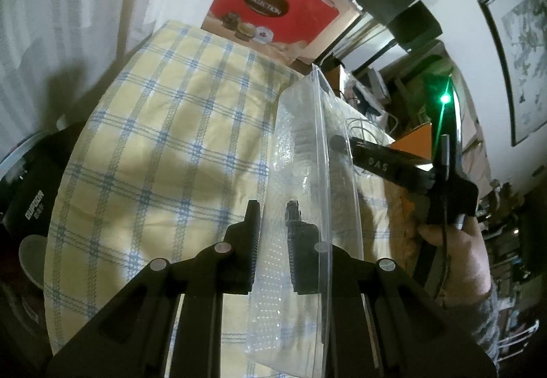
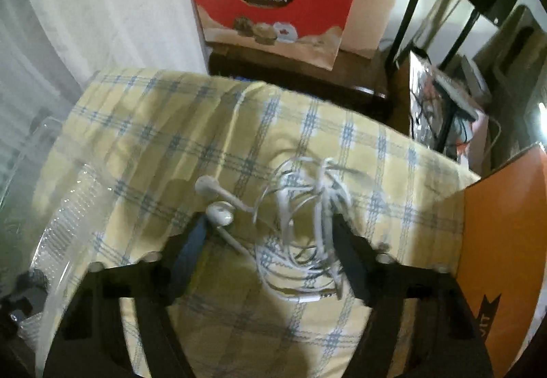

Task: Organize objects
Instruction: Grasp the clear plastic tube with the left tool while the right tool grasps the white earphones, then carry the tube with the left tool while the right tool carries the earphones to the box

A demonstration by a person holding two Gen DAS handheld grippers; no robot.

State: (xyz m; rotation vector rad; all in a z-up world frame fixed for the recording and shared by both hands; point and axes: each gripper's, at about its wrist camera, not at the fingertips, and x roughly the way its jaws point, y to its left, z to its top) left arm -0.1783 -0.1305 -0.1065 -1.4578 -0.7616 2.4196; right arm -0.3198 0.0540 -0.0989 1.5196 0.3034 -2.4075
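Left gripper is nearly closed, pinching one wall of a clear plastic bag w/ a bubble-textured side; one finger sits outside the film, the other shows through it from inside. The bag stands up on its edge from the grip, mouth facing away from the camera, over a yellow cloth w/ blue checks that covers the table.

Right gripper points steeply down at the cloth, jaws about half open. Between its fingers lies a tangle of white earphones: two earbuds near the left finger, the cord bundle & plug toward the right finger. The right finger looks to be touching the cord loops; the left one is just beside an earbud. Pads aren't pressing the bundle together, so it isn't gripped. Earphones rest on the cloth, well right of the bag, whose edge shows at the left of the right wrist view.

In the left wrist view the right gripper appears past the bag, w/ the person's hand on its handle.

Behind the table stands a red paper bag marked "COLLECTION". An orange box sits at the table's right edge.
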